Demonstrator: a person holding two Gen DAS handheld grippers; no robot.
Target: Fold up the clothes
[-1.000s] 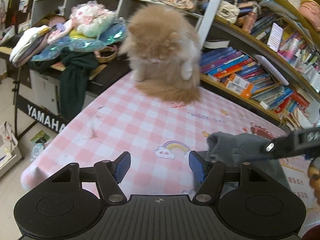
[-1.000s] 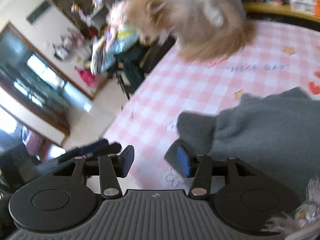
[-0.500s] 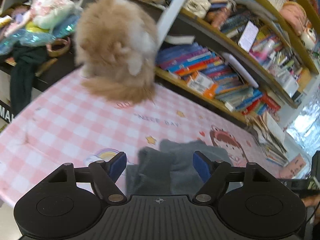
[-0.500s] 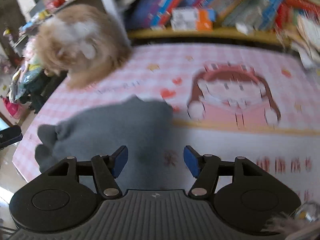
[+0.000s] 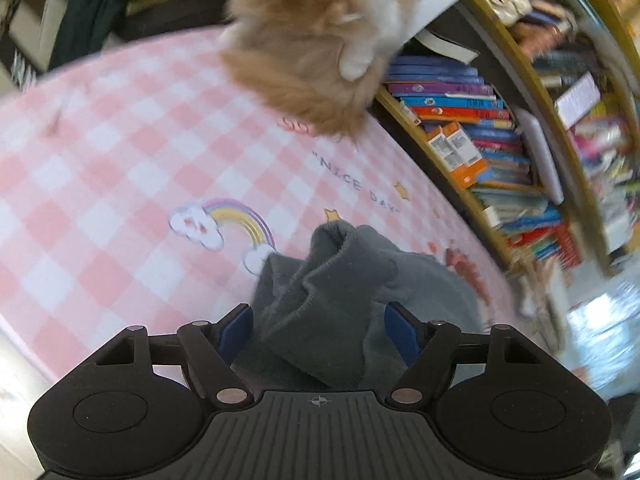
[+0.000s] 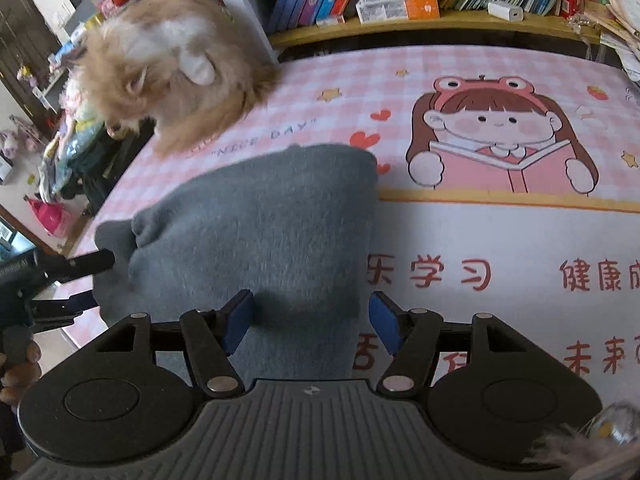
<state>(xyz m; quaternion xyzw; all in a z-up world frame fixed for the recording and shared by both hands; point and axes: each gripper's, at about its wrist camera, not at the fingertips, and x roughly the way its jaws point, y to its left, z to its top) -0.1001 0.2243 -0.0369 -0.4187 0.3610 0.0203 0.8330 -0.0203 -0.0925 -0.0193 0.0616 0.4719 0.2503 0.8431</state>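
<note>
Daylight fills my fisheye views; motion blur smears the left one's bookshelf (image 5: 560,128), with glare at its right edge.

A lived-in home room: a fluffy cat (image 6: 172,68) sits on the pink cartoon-print counter (image 6: 500,240) beyond the gripper, crammed bookshelves (image 5: 472,128) behind it, toys and clothes heaped leftward.

Cat (image 5: 320,40) head cut off at twelve o'clock, left view. Shelf books (image 5: 592,152) at three o'clock blurred, titles unreadable.
</note>
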